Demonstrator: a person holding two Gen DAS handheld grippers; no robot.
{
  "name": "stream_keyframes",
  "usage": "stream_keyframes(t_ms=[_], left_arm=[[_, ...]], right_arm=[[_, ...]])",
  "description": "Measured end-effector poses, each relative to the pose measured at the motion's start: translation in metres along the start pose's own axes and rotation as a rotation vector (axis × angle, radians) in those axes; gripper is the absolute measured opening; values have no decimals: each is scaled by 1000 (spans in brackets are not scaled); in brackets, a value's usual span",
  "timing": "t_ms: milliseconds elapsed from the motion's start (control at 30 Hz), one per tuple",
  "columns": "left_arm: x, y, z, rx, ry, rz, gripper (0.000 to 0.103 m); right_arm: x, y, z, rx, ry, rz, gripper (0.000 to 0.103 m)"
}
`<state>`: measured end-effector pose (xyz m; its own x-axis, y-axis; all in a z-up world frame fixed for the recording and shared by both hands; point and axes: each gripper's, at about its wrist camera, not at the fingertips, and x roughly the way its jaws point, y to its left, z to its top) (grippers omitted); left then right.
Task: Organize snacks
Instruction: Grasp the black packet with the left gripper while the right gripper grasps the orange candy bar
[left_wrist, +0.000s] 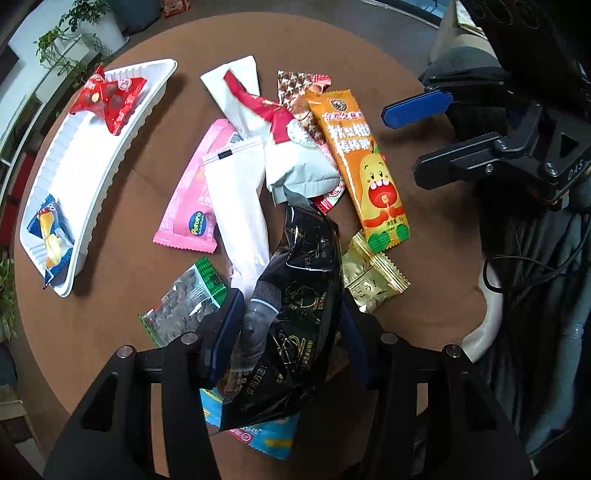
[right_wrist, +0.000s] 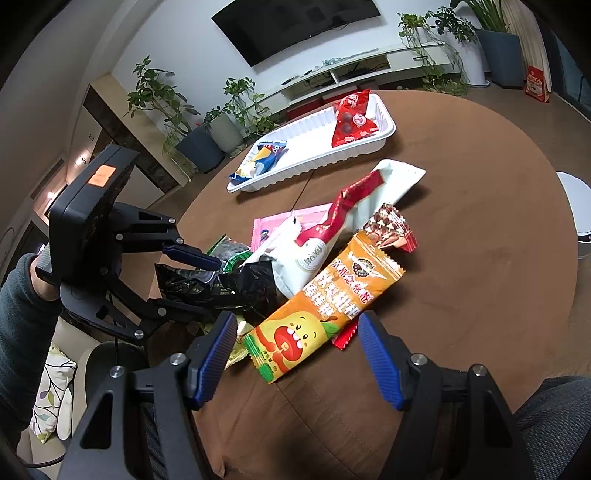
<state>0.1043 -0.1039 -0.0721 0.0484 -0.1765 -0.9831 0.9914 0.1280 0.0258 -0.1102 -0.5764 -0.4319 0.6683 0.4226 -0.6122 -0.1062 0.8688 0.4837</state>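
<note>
My left gripper is shut on a black snack bag and holds it over the pile of snacks; it also shows in the right wrist view, with the left gripper at the left. My right gripper is open and empty, just in front of an orange pear-candy packet, and shows at the right of the left wrist view. A white tray at the far left holds a red packet and a blue packet.
The pile on the round brown table includes a pink packet, white pouches, a gold packet, a clear bag of dark seeds and a red-and-white pouch. Potted plants and a TV stand beyond.
</note>
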Motion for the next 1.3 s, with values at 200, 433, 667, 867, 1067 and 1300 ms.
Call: stream_keyframes(t_ms=[200,433,667,867,1067,1300], left_arm=[[0,0,1,-3,2,3,41],[-9,0,-1,-36,-31,16,28],[-2,-7,-6,-23,24,54,28],[1,-12,-7,-15,15,86,20],[-5,-15,-10,-41,-15,106,15],[-28,-14,-24,-118,-101,105,15]], right_arm=[[1,2,1,-7,3,2,66],[1,2,1,-8,0,0,61],[2,3,1,-18,-5,-5,59],[3,3,3,-24,-9,-10,59],[-1,0,3,-4,-18,-22,59],[-13,-4,0,52,-8,-62,59]])
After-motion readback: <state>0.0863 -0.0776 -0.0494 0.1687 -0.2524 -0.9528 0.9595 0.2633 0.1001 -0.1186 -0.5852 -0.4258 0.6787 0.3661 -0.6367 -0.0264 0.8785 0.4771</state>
